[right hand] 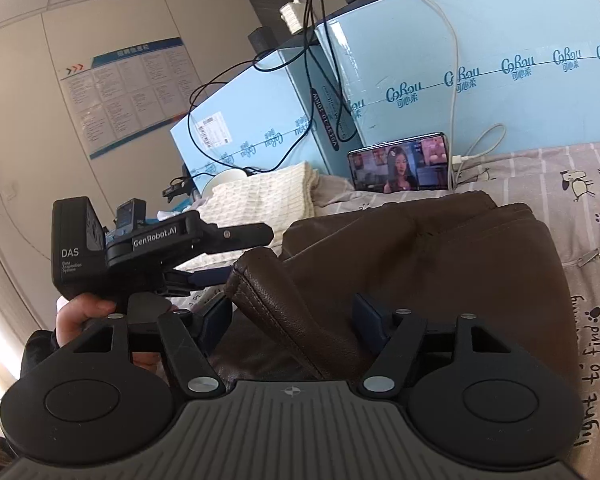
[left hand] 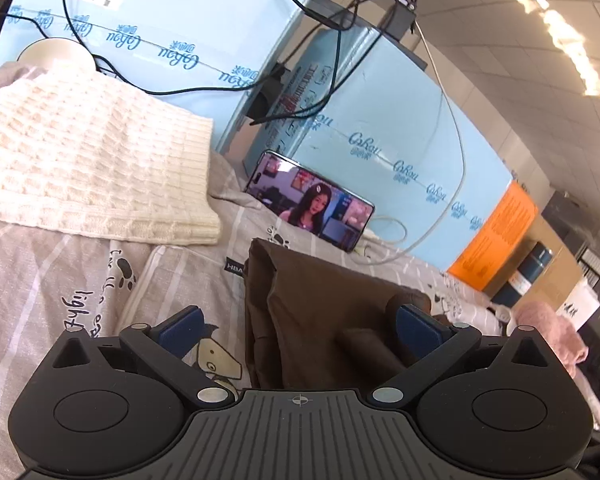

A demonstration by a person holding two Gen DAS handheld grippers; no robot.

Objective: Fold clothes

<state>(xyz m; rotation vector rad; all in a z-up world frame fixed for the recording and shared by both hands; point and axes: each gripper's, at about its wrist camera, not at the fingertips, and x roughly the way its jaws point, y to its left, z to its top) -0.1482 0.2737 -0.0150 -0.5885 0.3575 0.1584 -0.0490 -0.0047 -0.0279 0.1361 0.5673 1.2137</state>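
On a bed (left hand: 52,264) spread with a grey striped cartoon-print sheet, backed by pale blue cartons (right hand: 480,60), your brown garment (right hand: 440,264) lies bunched in a half-folded heap, its long axis running away from you towards the phone (right hand: 400,168) propped against the cartons. Well apart on the far left, a cream knit (left hand: 88,160) rests already folded flat. Your right gripper (right hand: 296,320) sits closest to the work: its fingers are spread wide, and a stitched, leather-like fold of the garment rises between them, touching neither pad as far as the view shows. Your left gripper (left hand: 300,322), fingers likewise spread and empty, faces the garment's left edge, one fingertip (left hand: 414,320) resting against or just above the cloth. The coming move, by the look of it, belongs to the right hand: close on that raised fold, straight ahead.
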